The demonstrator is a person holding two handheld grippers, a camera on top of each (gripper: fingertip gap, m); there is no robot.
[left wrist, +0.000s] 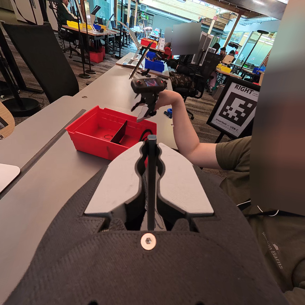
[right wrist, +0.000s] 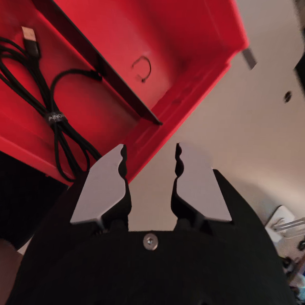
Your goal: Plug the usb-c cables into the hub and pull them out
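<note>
My left gripper (left wrist: pixel 151 144) is shut on a slim dark hub (left wrist: pixel 151 165), held edge-on above the grey table; its black-and-white braided cord (left wrist: pixel 146 186) hangs below between the fingers. A red bin (left wrist: pixel 92 132) with a black divider (left wrist: pixel 119 132) sits just beyond. My right gripper (left wrist: pixel 140 115) hovers over the bin's right side. In the right wrist view my right gripper (right wrist: pixel 151 145) is open and empty above the bin's near wall (right wrist: pixel 148 140). A bundled black usb-c cable (right wrist: pixel 54 115) lies in the left compartment, its plug (right wrist: pixel 28 33) at the far end.
A small black tie loop (right wrist: pixel 143 67) lies in the bin's other compartment. A framed sign with a square marker (left wrist: pixel 234 105) stands right of the table (left wrist: pixel 49 181). A blue object (left wrist: pixel 168 113) lies behind the bin. A white flat thing (left wrist: pixel 6 173) sits at left.
</note>
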